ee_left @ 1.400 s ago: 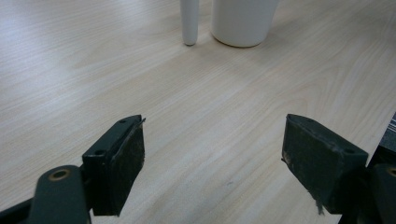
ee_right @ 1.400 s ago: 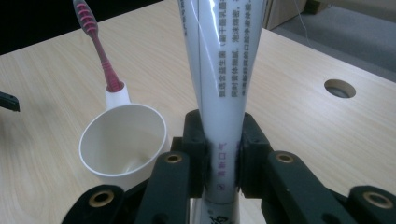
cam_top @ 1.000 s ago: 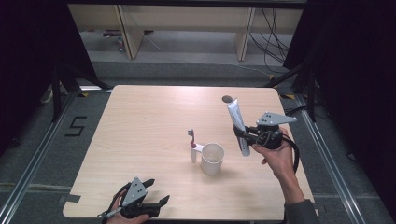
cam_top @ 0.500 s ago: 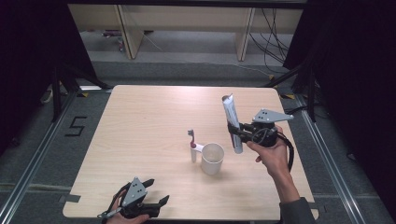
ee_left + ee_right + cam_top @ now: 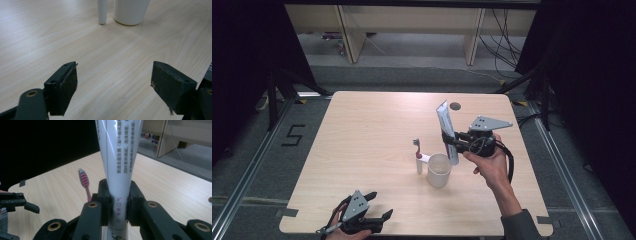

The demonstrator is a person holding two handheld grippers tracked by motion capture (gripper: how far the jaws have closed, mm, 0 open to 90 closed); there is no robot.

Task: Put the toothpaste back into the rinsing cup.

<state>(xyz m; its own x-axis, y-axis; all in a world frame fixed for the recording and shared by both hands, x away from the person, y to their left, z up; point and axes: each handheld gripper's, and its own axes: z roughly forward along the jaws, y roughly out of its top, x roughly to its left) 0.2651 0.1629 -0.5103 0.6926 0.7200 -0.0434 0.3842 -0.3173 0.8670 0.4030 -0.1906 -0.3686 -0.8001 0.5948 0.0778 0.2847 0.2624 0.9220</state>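
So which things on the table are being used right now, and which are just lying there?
In use:
- toothpaste tube, clamped upright in the right gripper
- white cup, just below the tube
- pink toothbrush, beside the cup, also looks part of it

Just there:
- left gripper, open and holding nothing, at the near table edge
- small dark round spot near the table's far edge

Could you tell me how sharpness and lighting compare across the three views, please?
High view: evenly lit table, dark surround, slightly soft. Left gripper view: open left gripper sharp, wood grain crisp, with the white cup cut off at the top edge. Right gripper view: the toothpaste tube clamped in the right gripper looms large with bright glare, its print still legible; the background behind the toothbrush is black.
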